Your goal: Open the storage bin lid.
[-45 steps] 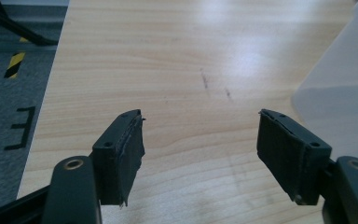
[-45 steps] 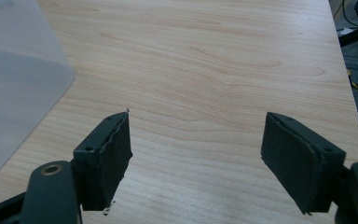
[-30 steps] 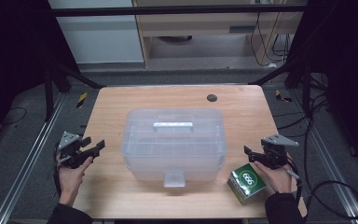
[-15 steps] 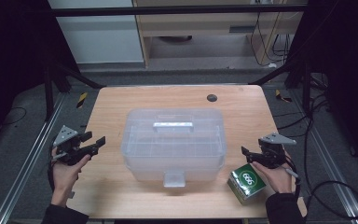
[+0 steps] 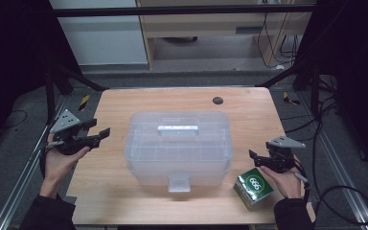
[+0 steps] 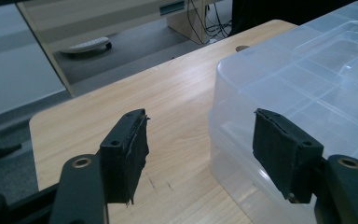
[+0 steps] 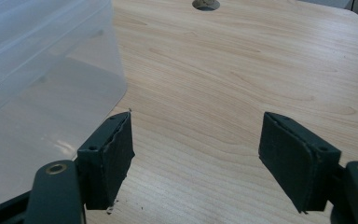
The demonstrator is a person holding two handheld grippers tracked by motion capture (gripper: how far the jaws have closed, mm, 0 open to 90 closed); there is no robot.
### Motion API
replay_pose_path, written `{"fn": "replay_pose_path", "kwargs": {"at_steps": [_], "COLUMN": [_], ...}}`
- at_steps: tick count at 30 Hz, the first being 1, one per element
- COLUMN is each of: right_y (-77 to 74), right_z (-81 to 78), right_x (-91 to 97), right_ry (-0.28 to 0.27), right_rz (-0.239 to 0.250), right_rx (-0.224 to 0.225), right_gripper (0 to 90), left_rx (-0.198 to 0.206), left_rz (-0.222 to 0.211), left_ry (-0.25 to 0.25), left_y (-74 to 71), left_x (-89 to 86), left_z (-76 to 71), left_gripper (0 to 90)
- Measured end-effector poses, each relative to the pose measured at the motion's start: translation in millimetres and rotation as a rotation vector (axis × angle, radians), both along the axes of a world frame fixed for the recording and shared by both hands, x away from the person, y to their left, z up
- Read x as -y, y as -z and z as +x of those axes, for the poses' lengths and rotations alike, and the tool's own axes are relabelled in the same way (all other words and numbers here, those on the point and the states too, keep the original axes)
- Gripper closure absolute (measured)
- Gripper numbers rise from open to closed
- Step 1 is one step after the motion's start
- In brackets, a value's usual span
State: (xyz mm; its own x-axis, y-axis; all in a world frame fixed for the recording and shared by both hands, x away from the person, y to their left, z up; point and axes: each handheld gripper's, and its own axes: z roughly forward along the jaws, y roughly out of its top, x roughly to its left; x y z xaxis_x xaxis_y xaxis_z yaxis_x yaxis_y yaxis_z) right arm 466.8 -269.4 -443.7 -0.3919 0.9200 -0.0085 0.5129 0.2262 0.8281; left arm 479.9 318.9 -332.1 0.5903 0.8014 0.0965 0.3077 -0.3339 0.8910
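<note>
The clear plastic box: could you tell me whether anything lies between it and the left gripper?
Nothing visible does. The left gripper, jaws open, hangs beside the clear plastic box, with bare wooden table between them.

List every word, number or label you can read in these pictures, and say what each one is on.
"666": white figures in a white oval on top of the small green cardboard box, near the front right corner of the light wooden table.
Any finer print on the box is too small to read.
The clear plastic storage box with a handled lid bears no readable text.
</note>
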Motion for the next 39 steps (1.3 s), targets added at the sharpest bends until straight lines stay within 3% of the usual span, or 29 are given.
{"fn": "replay_pose_path", "kwargs": {"at_steps": [11, 15, 18, 23, 32, 35, 39], "right_y": [0.4, 1.2, 1.2, 1.5, 1.4, 1.0, 1.2], "right_z": [-0.1, 0.2, 0.2, 0.4, 0.4, 0.4, 0.7], "right_x": [-0.4, -1.0, -0.9, -1.4, -2.8, -3.2, -5.0], "right_ry": [0.0, -0.003, -0.008, -0.013, -0.026, -0.032, -0.035], "right_rz": [-0.005, -0.015, -0.018, -0.019, -0.022, -0.025, -0.021], "right_rx": [-0.021, -0.032, -0.033, -0.038, -0.055, -0.054, -0.063], "right_gripper": [26.3, 26.4, 26.5, 26.8, 27.7, 28.0, 28.4], "left_rx": [0.005, -0.002, -0.022, -0.019, -0.019, -0.023, -0.02], "left_rz": [0.051, 0.127, 0.149, 0.207, 0.234, 0.271, 0.288], "left_ry": [0.089, 0.145, 0.189, 0.239, 0.304, 0.345, 0.388], "left_y": [-31.5, -42.2, -46.0, -52.8, -61.5, -63.7, -65.9], "left_x": [14.8, 28.1, 37.3, 50.8, 64.8, 72.1, 80.8], "left_z": [9.0, 14.8, 16.9, 17.3, 14.7, 14.7, 14.2], "left_gripper": [34.2, 34.0, 33.6, 33.0, 32.4, 32.2, 32.2]}}
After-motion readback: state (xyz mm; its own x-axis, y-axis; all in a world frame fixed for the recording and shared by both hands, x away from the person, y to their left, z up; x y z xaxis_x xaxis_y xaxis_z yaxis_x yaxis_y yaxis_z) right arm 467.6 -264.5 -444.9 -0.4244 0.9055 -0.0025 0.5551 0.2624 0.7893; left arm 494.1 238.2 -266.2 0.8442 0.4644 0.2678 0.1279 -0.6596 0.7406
